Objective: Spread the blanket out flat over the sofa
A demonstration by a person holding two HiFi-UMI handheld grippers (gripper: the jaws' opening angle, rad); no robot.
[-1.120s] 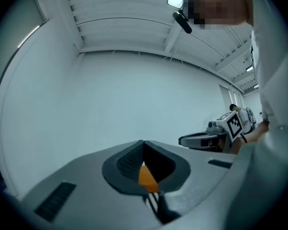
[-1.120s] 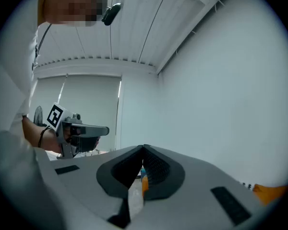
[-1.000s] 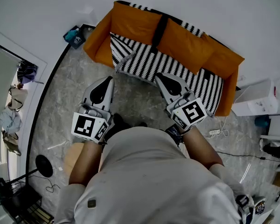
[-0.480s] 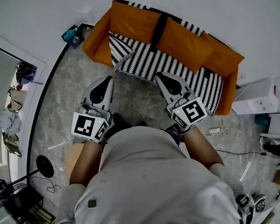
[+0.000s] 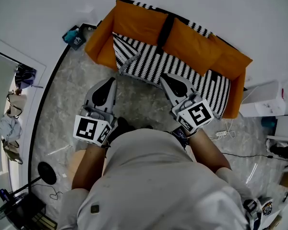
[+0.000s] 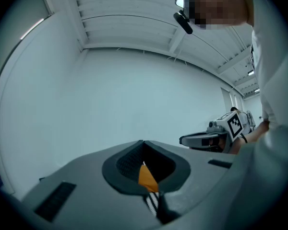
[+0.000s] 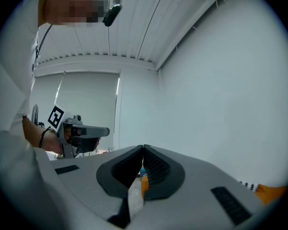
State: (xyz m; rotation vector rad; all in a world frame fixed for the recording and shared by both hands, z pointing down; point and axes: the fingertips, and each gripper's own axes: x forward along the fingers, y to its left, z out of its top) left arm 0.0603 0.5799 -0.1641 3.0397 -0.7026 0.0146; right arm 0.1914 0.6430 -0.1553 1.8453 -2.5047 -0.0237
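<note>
Both arms reach forward, the left gripper (image 5: 112, 82) and right gripper (image 5: 165, 78) held level, jaws pressed together.

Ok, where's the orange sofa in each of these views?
Head view: sofa at top centre, against the white wall.
Left gripper view: sofa shows as an orange sliver, low centre.
Right gripper view: sofa is an orange corner at the lower right edge.
Shared landmark: the white wall behind it.

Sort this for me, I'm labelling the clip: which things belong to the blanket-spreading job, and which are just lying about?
For the job: striped blanket, orange sofa, left hand-held gripper, right hand-held gripper.
Lying about: white box, power strip.
</note>
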